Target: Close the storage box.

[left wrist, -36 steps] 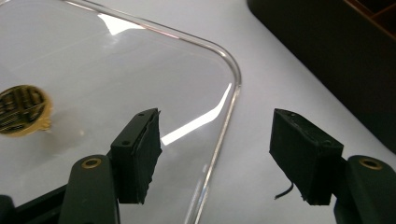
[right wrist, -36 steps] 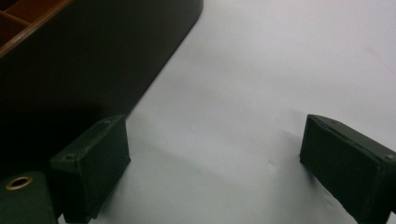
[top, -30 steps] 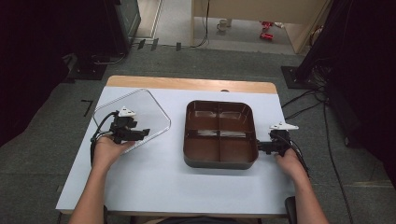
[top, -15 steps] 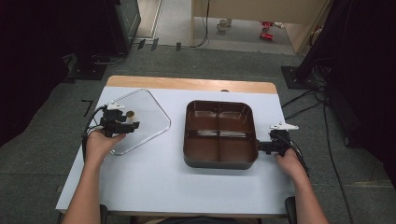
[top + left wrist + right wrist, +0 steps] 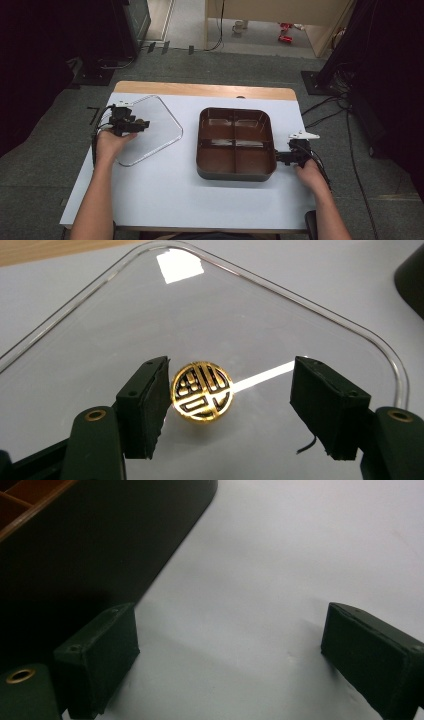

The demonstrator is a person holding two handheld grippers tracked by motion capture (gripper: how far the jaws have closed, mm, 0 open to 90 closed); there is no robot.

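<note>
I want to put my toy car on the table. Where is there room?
The widest bare patch is the near strip of the table, in front of the lid and tray, between the two arms. A narrower gap runs between lid and tray. It is crowded at the tray's right side, where the right claw sits.

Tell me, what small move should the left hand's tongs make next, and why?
Probably ease forward and shut on the round gold knob. The left tongs stand open over the clear rounded plastic lid, with the knob close by one jaw and a wide gap to the other, so nothing is gripped yet.
</note>
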